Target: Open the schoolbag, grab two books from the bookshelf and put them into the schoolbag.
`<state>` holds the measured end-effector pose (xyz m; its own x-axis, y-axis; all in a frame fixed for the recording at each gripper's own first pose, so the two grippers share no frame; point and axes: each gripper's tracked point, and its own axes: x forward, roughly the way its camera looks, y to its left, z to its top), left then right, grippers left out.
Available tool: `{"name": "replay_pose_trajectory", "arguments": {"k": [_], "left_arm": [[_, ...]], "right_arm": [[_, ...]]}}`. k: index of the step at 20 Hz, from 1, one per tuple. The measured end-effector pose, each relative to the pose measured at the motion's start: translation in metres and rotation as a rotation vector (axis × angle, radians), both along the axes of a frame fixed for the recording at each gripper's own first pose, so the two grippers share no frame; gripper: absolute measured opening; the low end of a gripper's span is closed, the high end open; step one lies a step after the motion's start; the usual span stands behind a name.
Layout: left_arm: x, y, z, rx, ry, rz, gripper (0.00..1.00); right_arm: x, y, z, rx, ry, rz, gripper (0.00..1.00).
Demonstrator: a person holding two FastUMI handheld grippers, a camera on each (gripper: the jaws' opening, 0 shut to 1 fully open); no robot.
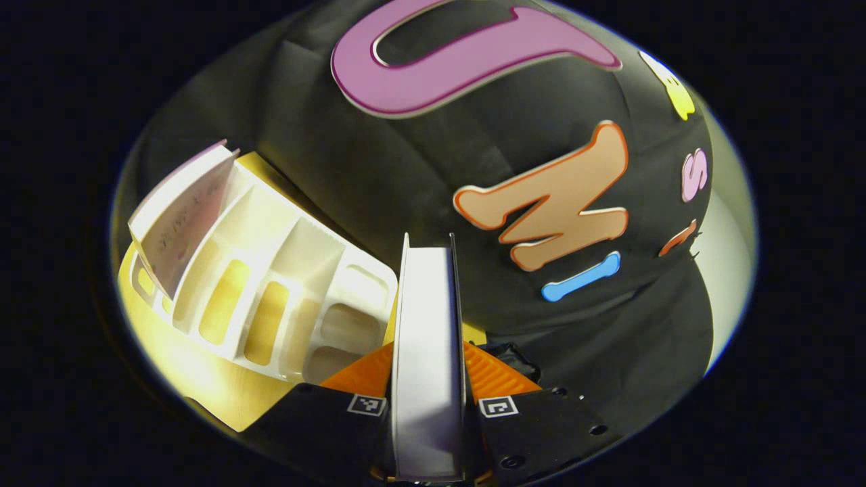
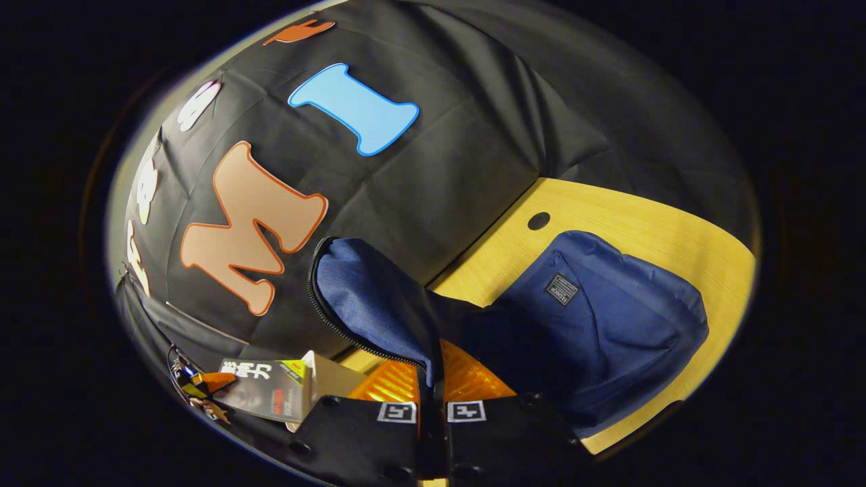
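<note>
Left gripper view shows the left gripper [image 1: 428, 389] squeezing a white book [image 1: 427, 352] by its edge, near the bookshelf [image 1: 270, 284]. It looks stiff and light. The right gripper [image 2: 431, 389] pinches the soft blue schoolbag [image 2: 595, 325] flap [image 2: 369, 297], lifting it above the table [image 2: 643, 223].

Blue schoolbag [image 2: 595, 318] unzipped (flap raised); white book [image 1: 427, 365] edge-on, upright.

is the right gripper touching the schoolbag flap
Touching. In the right gripper view the right gripper has both orange fingers pressed on the blue schoolbag's flap, holding it up.
</note>
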<state>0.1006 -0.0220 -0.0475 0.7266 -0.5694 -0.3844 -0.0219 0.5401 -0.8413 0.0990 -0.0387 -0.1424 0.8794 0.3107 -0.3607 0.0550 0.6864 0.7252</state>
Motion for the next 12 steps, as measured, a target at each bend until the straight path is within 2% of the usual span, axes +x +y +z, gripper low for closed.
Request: {"name": "replay_pose_trajectory", "arguments": {"k": [6,12], "left_arm": [[0.008,-0.089,-0.047,-0.013,0.083,-0.084,0.35],[0.016,-0.147,-0.086,-0.065,0.183,-0.089,0.36]], "right_arm": [[0.001,0.001,0.001,0.01,-0.007,0.01,0.03],[0.002,0.002,0.002,0.042,-0.008,0.001,0.03]]}}
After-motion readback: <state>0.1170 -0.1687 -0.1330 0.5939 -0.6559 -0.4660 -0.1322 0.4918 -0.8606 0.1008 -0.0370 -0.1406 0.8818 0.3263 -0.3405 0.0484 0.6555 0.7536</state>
